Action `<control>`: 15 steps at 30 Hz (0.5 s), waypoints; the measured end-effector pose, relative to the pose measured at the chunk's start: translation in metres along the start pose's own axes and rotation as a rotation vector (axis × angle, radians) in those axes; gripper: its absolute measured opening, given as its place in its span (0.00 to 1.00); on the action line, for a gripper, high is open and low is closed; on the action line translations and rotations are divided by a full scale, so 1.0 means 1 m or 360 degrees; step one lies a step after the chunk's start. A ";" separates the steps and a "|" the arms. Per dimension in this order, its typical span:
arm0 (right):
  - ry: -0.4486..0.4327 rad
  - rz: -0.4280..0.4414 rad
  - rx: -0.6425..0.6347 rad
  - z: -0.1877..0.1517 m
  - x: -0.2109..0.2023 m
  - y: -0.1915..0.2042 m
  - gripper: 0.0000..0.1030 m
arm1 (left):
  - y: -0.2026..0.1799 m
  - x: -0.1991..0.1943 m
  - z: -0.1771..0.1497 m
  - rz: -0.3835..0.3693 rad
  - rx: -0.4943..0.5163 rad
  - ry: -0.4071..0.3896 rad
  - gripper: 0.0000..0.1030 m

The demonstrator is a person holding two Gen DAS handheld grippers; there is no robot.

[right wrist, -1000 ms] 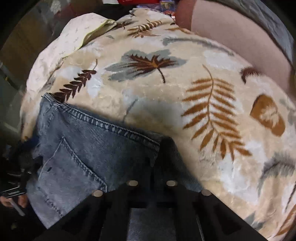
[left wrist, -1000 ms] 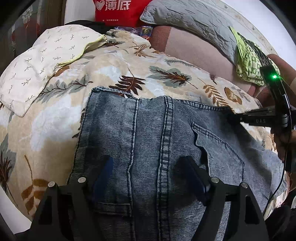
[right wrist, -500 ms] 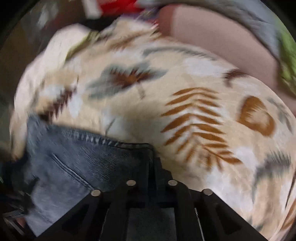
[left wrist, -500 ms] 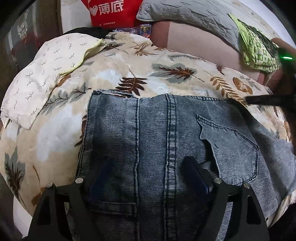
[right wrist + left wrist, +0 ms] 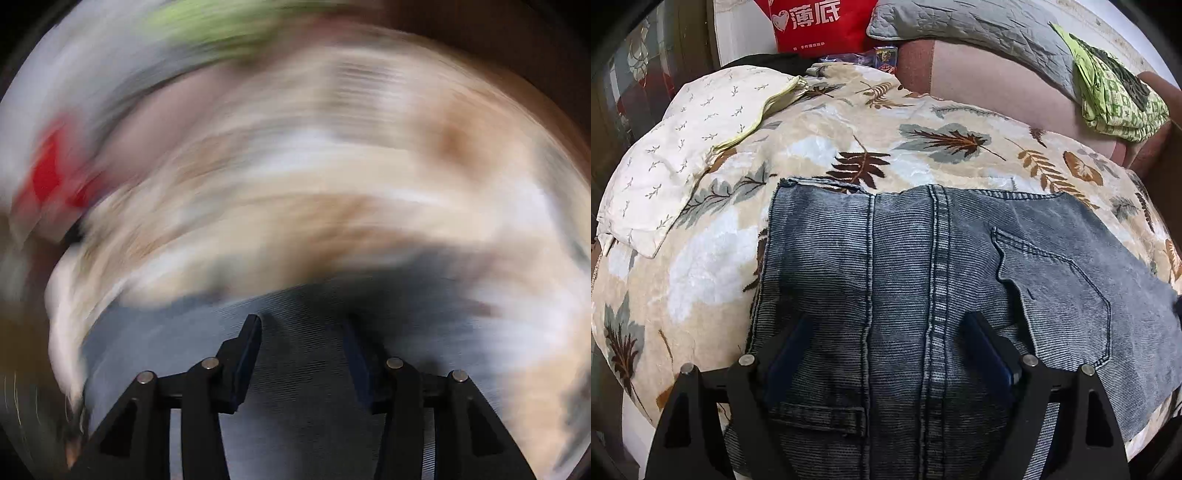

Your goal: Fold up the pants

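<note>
Grey-blue jeans [image 5: 923, 258] lie folded on a leaf-patterned blanket [image 5: 849, 122], back pocket [image 5: 1063, 295] up and to the right. My left gripper [image 5: 886, 332] points down over the jeans' near part. Its jaws are opening wide, and the denim lies flat under them with no fold between the pads. The right wrist view is badly motion-blurred. There my right gripper [image 5: 303, 332] is opening, its fingers [image 5: 251, 339] apart, with denim [image 5: 166, 332] behind them and nothing pinched.
A cream pillow [image 5: 683, 147] rests on the blanket's left side. Behind it stand a red bag [image 5: 812, 22] and a grey quilted pillow [image 5: 960, 22]. A green patterned cloth [image 5: 1115, 99] lies at the back right on a pinkish-brown cushion [image 5: 997, 81].
My right gripper let go of the jeans' edge, spread its fingers and swung away fast, leaving the left wrist view. The left fingers spread a little wider. The jeans now lie flat.
</note>
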State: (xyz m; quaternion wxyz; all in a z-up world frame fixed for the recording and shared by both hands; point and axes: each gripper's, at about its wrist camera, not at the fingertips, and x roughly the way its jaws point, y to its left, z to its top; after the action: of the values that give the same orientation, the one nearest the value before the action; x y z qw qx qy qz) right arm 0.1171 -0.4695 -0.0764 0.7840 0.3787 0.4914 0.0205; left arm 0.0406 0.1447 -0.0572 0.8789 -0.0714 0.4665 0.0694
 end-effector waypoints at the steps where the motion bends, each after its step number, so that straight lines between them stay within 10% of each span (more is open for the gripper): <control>1: 0.0012 0.0066 0.0073 0.001 -0.008 -0.005 0.24 | 0.000 0.000 0.000 -0.0002 -0.0005 0.0000 0.84; 5: -0.0116 0.0116 -0.0251 -0.003 -0.031 0.035 0.32 | 0.000 -0.008 0.003 0.0006 -0.0047 0.0003 0.84; 8: -0.0097 -0.0149 -0.0238 -0.001 -0.007 0.024 0.65 | -0.004 -0.026 0.007 -0.0047 -0.0057 -0.0061 0.84; 15: -0.0307 -0.0248 -0.0613 -0.033 -0.036 0.091 0.62 | -0.006 -0.050 0.015 -0.0092 -0.0067 -0.0077 0.84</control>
State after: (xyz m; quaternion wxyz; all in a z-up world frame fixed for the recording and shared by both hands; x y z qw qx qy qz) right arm 0.1036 -0.4007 -0.0013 0.8844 0.1830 0.4291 0.0169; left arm 0.0262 0.1393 -0.0064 0.8899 -0.1017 0.4412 0.0556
